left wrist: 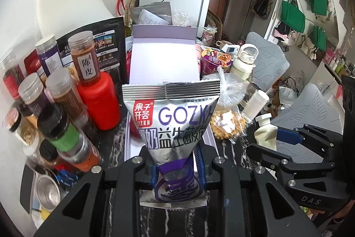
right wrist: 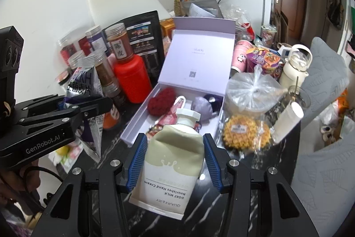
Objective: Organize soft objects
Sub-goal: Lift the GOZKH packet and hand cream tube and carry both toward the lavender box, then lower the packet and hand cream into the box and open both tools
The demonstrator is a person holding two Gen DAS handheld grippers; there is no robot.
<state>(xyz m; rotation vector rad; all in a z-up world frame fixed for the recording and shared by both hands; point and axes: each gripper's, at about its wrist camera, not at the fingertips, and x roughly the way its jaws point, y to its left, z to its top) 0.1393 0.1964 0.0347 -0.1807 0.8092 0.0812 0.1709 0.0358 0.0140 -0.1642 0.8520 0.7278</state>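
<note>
Inside open lavender box [right wrist: 142, 119]: red knit heart [right wrist: 159, 104], grey pouch [right wrist: 201, 106]; left tongs [left wrist: 176, 167] pinching snack bag [left wrist: 172, 117], right tongs [right wrist: 174, 161] pinching cream tube [right wrist: 175, 157].

The snack pouch [left wrist: 170, 121] at the centre of the left wrist view is shiny, crinkled foil with ridged seals. The hand cream tube [right wrist: 175, 152], low in the right wrist view, looks like soft matt plastic with a hard white cap. The open box [right wrist: 199, 54] above it is smooth, matt lilac card. The tabletop [right wrist: 239, 172] is glossy black marble-patterned stone. The blue pads [right wrist: 138, 161] are ribbed.

jars [right wrist: 117, 46] left of box [right wrist: 177, 123], waffles [right wrist: 245, 131] right
</note>
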